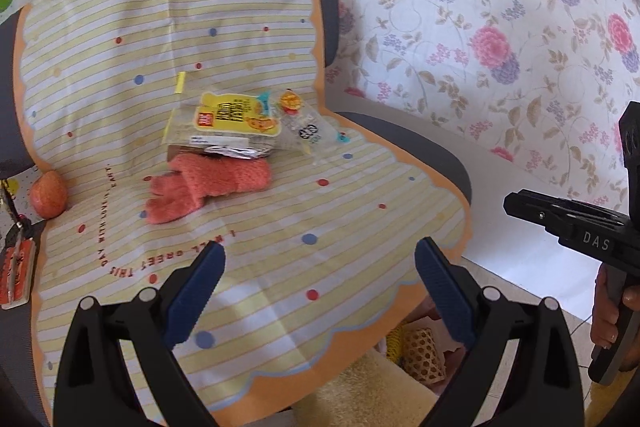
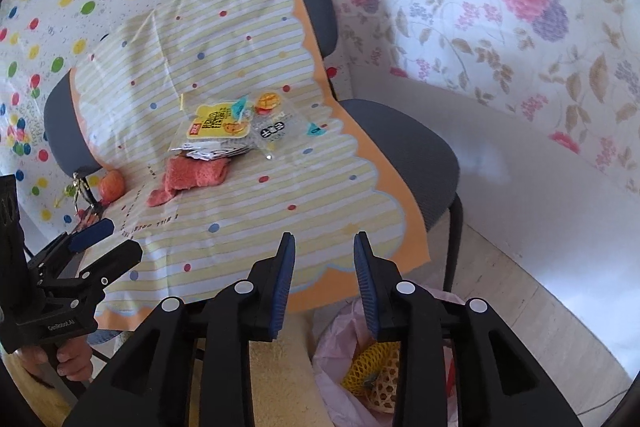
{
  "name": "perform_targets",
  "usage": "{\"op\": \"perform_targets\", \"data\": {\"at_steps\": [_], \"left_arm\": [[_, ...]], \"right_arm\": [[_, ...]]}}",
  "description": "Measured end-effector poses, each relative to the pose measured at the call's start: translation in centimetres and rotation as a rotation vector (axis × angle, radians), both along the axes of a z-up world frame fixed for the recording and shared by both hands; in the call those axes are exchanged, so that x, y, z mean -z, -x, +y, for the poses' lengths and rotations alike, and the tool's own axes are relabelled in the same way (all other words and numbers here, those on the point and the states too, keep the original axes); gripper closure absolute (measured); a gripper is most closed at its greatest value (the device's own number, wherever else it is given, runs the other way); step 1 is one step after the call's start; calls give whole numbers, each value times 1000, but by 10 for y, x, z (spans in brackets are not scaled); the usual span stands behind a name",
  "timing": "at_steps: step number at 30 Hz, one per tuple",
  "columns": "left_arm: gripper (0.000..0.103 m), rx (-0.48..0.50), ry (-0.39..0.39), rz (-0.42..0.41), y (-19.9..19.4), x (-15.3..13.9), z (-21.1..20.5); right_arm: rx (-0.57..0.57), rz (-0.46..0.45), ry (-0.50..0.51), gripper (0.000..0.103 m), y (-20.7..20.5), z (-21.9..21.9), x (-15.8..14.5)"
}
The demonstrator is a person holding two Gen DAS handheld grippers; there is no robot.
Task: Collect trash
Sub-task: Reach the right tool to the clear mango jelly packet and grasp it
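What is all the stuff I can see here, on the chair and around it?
chair: one, grey, by the flowered wall
cloth: one, yellow-striped with dots and an orange edge, draped over the chair
yellow wrapper: one, yellow, mid-seat
clear wrapper: one, see-through with print, touching the yellow wrapper's right side
glove: one, pink-orange knit, just in front of the wrappers
fruit: one, orange-red, at the seat's left edge
keys: one bunch with a red tag, left of the cloth
bag: one, pink, on the floor below the seat, with yellow netting inside
left gripper: one, black with blue pads, jaws wide open, empty
right gripper: one, black with blue pads, jaws apart, empty
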State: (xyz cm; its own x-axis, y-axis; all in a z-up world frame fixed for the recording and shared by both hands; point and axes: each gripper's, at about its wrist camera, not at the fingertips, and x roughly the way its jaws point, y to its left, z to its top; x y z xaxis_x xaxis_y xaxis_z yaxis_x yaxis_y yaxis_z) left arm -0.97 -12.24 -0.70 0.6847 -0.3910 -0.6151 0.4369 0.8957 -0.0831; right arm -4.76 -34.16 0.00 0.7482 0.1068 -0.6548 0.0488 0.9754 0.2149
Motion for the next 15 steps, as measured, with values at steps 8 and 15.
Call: {"op": "perform_targets", "data": {"at_steps": [8, 15], "left_arm": [[10, -192, -19, -15, -43, -6, 55], [10, -288, -26, 0, -83, -1, 82]], "right_arm": [[-153, -20, 154, 51, -79, 46, -3], [-250, 17, 263, 42, -162, 73, 23]]}}
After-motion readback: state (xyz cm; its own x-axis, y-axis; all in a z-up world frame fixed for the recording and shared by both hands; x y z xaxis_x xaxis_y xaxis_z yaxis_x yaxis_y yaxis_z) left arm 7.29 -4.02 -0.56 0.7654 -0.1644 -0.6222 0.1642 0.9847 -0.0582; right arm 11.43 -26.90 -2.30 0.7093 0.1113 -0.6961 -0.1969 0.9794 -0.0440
